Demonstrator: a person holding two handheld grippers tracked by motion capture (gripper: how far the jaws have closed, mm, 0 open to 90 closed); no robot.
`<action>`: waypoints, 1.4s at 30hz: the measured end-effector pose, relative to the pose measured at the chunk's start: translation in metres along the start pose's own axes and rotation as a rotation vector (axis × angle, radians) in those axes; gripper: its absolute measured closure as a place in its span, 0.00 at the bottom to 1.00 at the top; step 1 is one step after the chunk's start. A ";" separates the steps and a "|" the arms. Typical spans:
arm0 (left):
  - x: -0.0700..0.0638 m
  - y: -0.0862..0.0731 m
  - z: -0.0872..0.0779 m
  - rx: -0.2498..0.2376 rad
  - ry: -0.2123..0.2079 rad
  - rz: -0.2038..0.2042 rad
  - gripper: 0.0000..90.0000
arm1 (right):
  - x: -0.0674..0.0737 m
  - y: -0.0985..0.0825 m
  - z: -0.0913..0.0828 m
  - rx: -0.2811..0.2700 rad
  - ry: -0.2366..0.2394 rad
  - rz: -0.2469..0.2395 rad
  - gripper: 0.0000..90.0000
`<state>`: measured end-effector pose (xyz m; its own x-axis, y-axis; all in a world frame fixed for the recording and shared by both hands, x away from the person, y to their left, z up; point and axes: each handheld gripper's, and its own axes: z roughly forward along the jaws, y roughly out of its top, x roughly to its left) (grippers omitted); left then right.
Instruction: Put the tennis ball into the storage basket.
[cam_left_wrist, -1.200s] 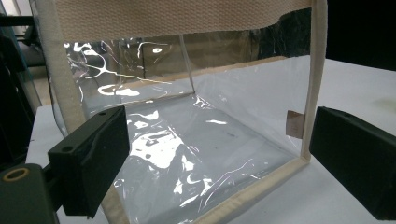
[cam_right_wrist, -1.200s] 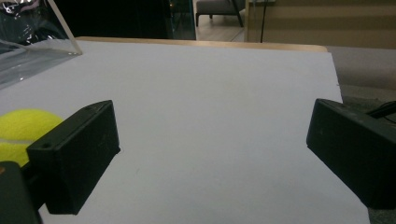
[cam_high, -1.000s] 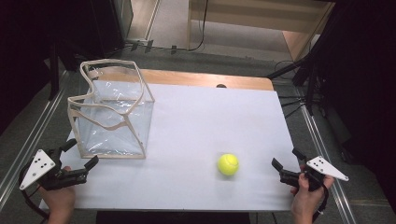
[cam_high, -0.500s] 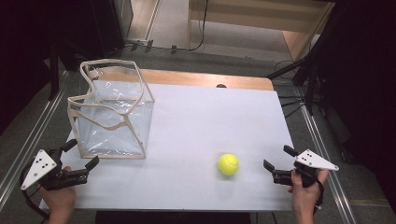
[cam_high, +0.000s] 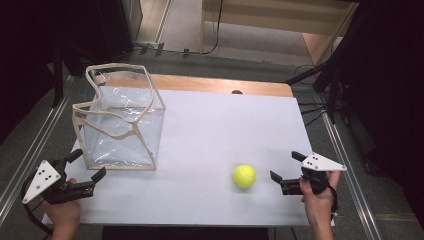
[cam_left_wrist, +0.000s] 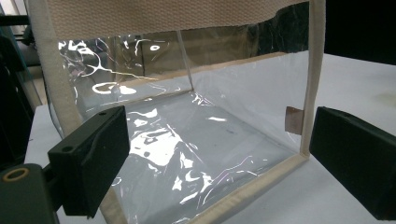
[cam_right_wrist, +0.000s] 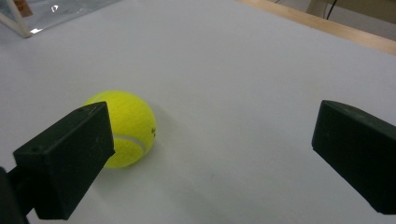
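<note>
A yellow tennis ball (cam_high: 244, 176) lies on the white tabletop (cam_high: 215, 125), front right of centre. My right gripper (cam_high: 285, 166) is just to its right, pointing at it. Its jaws have just been opening and stand wide with nothing between them. In the right gripper view the ball (cam_right_wrist: 126, 128) rests a short way ahead of the left jaw, apart from the right gripper (cam_right_wrist: 210, 154). A clear plastic bag with beige webbing edges (cam_high: 117, 122) stands open-topped at the left. My left gripper (cam_high: 90, 162) is open at the bag's front corner (cam_left_wrist: 299, 158), with the left gripper (cam_left_wrist: 215, 154) not touching it.
A wooden strip (cam_high: 220, 85) runs along the table's far edge. Metal rails (cam_high: 30, 150) flank both sides, and cables lie on the floor behind. White surface stretches between the bag and the ball.
My right gripper has moved left from the table's right edge toward the ball and risen a little. The left gripper, the bag and the ball have stayed put.
</note>
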<state>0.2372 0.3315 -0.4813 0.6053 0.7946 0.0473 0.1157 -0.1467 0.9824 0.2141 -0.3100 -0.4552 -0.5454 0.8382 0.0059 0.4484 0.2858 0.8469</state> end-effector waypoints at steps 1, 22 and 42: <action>0.000 0.000 0.000 0.002 0.002 0.001 0.06 | 0.000 0.002 0.001 0.005 0.000 -0.005 0.00; 0.000 0.000 0.000 0.002 0.001 0.005 0.06 | 0.018 0.026 0.025 0.119 0.064 -0.070 0.00; 0.000 0.000 0.000 0.003 -0.001 0.005 0.06 | 0.035 0.033 0.051 0.267 0.140 -0.128 0.00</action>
<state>0.2371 0.3311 -0.4812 0.6065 0.7934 0.0519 0.1151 -0.1522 0.9816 0.2462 -0.2475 -0.4546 -0.6931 0.7208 -0.0025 0.5297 0.5116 0.6765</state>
